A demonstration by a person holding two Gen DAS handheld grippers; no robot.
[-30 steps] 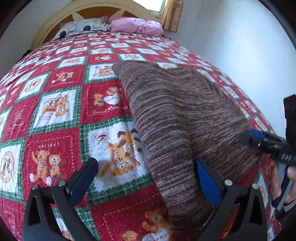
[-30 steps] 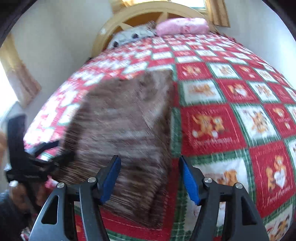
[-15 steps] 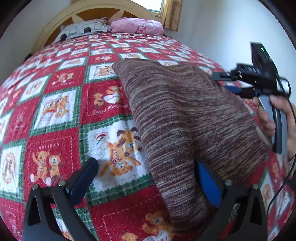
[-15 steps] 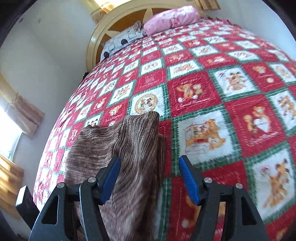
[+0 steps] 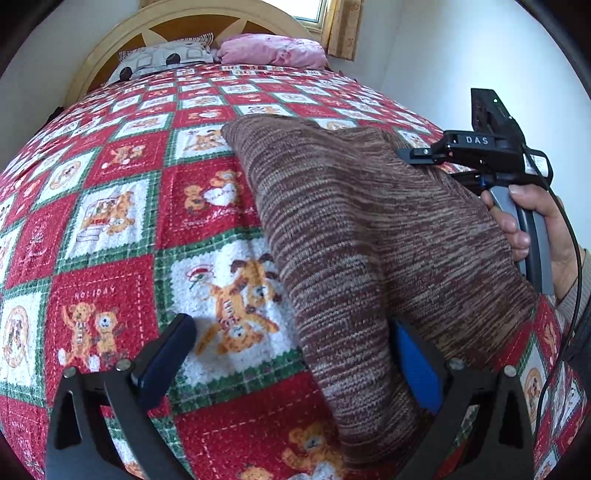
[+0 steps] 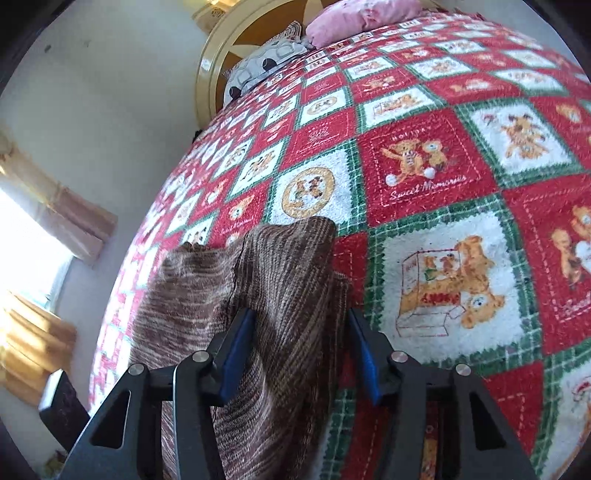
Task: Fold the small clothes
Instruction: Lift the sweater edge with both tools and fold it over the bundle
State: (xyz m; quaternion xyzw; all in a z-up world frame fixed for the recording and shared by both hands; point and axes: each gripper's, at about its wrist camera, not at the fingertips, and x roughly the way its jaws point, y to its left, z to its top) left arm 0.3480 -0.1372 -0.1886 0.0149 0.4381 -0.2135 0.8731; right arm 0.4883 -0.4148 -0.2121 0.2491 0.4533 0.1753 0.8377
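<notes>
A brown striped knit garment (image 5: pixel 369 229) lies folded on the red and green teddy-bear quilt (image 5: pixel 110 229). My left gripper (image 5: pixel 291 358) stands open at the garment's near end; the cloth edge drapes over its right finger (image 5: pixel 417 365), and the left finger hangs above bare quilt. My right gripper (image 6: pixel 300 347), held by a hand (image 5: pixel 528 221), sits at the garment's far right side (image 5: pixel 417 157). Its jaws are closing with a raised fold of the garment (image 6: pixel 291 280) between them. The blue pads (image 6: pixel 236 350) do not visibly pinch the cloth.
A patterned pillow (image 5: pixel 166 59) and a pink pillow (image 5: pixel 269 50) lie by the wooden headboard (image 5: pixel 184 26). A white wall (image 5: pixel 461 55) runs close along the bed's right edge. A curtained window (image 6: pixel 33 236) is beside the bed.
The right gripper swung from the garment's near right corner to its far right side and narrowed its jaws around a fold. The left gripper stayed put.
</notes>
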